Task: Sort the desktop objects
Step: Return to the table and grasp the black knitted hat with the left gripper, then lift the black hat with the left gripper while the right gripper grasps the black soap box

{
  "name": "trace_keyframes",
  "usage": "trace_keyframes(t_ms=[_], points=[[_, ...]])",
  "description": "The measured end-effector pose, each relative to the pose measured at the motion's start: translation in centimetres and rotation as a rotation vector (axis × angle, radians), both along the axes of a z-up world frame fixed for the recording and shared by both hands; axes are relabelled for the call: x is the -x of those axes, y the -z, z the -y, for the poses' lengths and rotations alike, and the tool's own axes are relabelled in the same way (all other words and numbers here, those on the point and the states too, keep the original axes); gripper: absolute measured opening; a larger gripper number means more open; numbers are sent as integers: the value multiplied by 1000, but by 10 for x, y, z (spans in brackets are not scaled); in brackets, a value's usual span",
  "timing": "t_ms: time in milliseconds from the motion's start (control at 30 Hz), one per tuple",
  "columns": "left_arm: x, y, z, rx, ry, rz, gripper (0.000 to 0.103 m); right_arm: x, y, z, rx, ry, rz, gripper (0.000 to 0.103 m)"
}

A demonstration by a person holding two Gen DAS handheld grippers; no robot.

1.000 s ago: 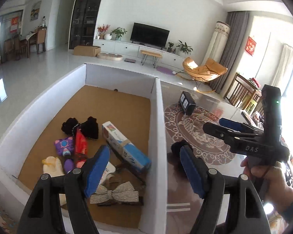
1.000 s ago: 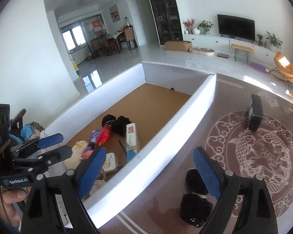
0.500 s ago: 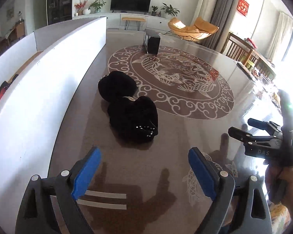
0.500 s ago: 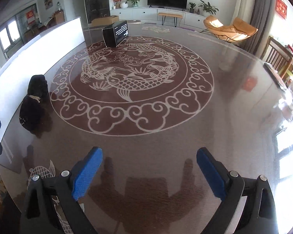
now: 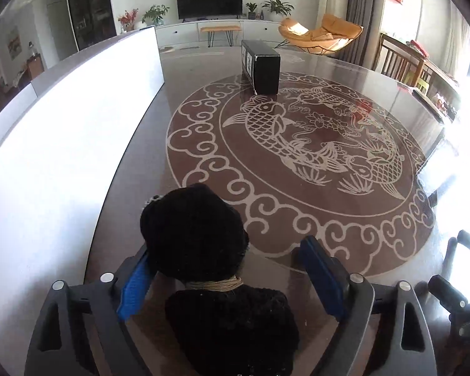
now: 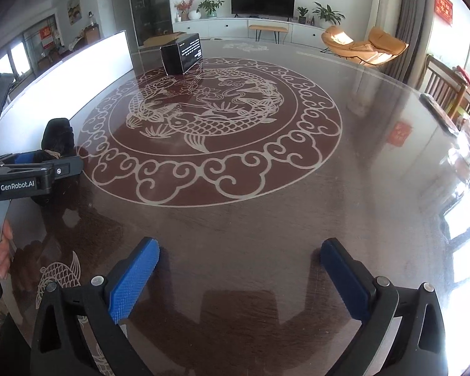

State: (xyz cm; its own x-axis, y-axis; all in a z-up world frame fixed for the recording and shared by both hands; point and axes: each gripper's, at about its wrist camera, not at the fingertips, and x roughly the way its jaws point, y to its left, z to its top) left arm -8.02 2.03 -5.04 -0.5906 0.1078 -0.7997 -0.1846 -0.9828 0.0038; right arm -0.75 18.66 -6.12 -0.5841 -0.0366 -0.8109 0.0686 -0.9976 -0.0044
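The likeliest slip from here is a lopsided grip: the black fuzzy bundle (image 5: 203, 250), two soft lumps tied at a waist with tan string (image 5: 214, 283), sits off-centre between the jaws of the left hand-held gripper (image 5: 232, 269), so closing could squash only one lump and let the other sag or pull free on the lift. The left pad (image 5: 133, 285) looks to touch the bundle's left side, while the right pad (image 5: 319, 279) stands apart from it; the jaws have just been closing around it and are half-wide, not yet clamped. The bundle lies on the counter (image 5: 297, 188) at the near left, just beside the white divider wall (image 5: 62, 172). The right hand-held gripper (image 6: 238, 279) hangs wide and empty over bare counter, well right of the bundle. A black box (image 5: 261, 69) stands far off.
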Motion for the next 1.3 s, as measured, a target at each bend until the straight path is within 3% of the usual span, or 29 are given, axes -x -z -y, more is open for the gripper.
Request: trace_keyframes(t_ms=[67,100,233,300,433,633,667,700,767,867,967,1100,1200,1233,1300], points=[[-3,-2,2,-6,28,-29,51,3,-1,0,-3,-16,9,103],[-5,-3,4,-17,32,-31,47,9,-1,0,-5,-32,17,103],[-5,-7,10,-64,31,-26,45,67,-7,8,-17,-57,79,102],[-4,-7,8,-57,31,-27,45,103,-19,27,-25,-95,42,96],[-4,-8,7,-60,30,-26,45,183,-47,85,-48,-174,-25,96],[-6,-9,8,-73,29,-26,45,276,-49,144,-144,-139,21,95],[-6,-10,7,-71,30,-26,45,284,-48,146,-143,-131,22,87],[-6,-10,7,-72,29,-26,45,290,-46,146,-131,-124,33,64],[-7,-10,8,-75,29,-26,45,297,-42,137,-84,-97,78,36],[-7,-10,9,-80,29,-25,45,281,-46,113,32,-68,61,34],[-7,-10,13,-106,29,-23,45,243,-48,76,216,-50,60,34],[-6,-10,19,-155,28,-19,45,158,-30,6,582,7,129,34],[-10,-11,20,-183,29,-18,45,90,-8,-49,771,99,153,35],[-14,-11,18,-184,28,-18,45,68,-7,-64,795,131,139,36],[-24,-11,9,-184,38,-18,45,35,-12,-84,675,177,108,47]])
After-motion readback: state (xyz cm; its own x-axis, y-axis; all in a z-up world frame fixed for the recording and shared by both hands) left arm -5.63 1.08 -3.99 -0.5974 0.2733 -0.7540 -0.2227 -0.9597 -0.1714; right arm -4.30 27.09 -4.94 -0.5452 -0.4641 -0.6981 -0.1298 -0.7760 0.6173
